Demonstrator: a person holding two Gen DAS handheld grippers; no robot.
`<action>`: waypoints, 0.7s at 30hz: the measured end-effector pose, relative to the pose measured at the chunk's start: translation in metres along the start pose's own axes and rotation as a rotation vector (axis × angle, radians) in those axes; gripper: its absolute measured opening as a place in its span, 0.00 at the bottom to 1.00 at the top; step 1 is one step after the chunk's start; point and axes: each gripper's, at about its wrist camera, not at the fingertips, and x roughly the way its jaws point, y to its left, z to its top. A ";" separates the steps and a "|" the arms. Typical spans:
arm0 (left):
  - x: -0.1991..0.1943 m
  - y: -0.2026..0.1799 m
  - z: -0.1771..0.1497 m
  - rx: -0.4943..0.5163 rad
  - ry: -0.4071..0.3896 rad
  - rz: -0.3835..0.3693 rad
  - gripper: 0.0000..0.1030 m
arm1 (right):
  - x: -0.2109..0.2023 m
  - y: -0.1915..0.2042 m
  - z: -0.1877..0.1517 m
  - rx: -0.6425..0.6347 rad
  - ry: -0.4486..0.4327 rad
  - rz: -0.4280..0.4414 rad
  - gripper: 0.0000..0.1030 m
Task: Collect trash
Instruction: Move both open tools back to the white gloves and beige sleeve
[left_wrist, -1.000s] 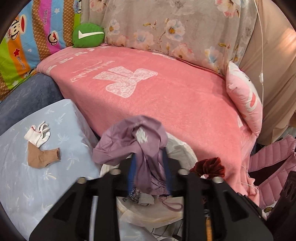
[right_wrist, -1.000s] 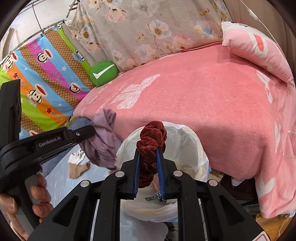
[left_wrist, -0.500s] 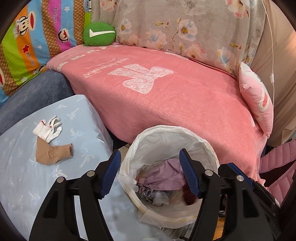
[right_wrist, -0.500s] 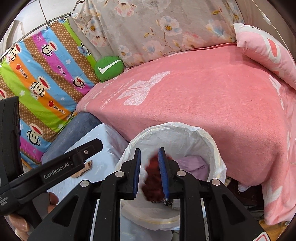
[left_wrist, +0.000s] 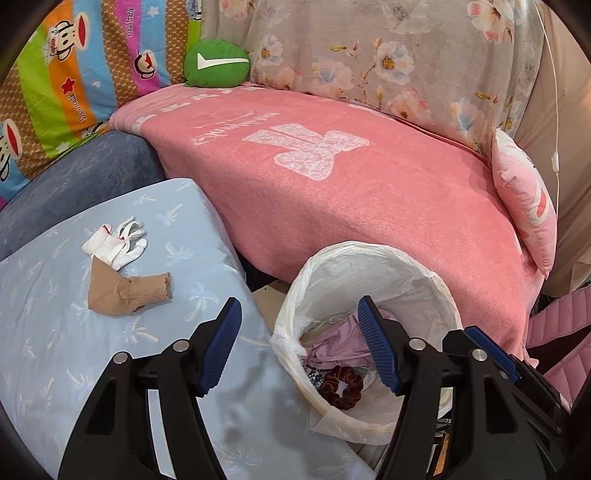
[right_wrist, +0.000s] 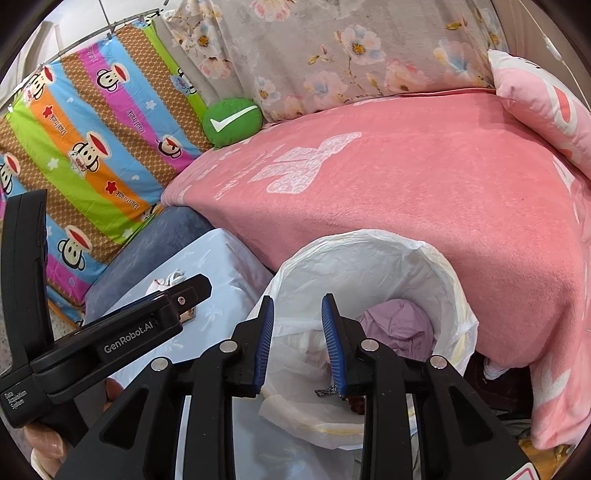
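Left gripper (left_wrist: 297, 343) hangs wide apart and empty, straddling the near rim of the lined bin (left_wrist: 373, 254). Right gripper (right_wrist: 297, 339) is over the same bin, jaws opening, nothing between the pads. Down inside the bin lie the purple cloth (left_wrist: 340, 343) and the dark red scrunchie (left_wrist: 340, 384), so both loads look delivered.

What's left sits to the left of the bin, on the pale blue cushion (left_wrist: 110, 369): a white glove (left_wrist: 118, 242) and, just touching it on the near side, a tan sock (left_wrist: 125, 291). The sock's long axis runs roughly crosswise, cuff end toward the bin. Left gripper is clearly the nearer one, up and to the left of its tips; the right has the bin and the other tool in between.
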 end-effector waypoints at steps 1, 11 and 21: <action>0.000 0.003 -0.001 -0.003 0.000 0.003 0.61 | 0.001 0.003 -0.001 -0.003 0.002 0.003 0.27; 0.000 0.039 -0.009 -0.058 0.017 0.039 0.66 | 0.014 0.035 -0.014 -0.049 0.037 0.029 0.31; 0.002 0.082 -0.016 -0.106 0.025 0.084 0.67 | 0.040 0.074 -0.025 -0.100 0.083 0.055 0.36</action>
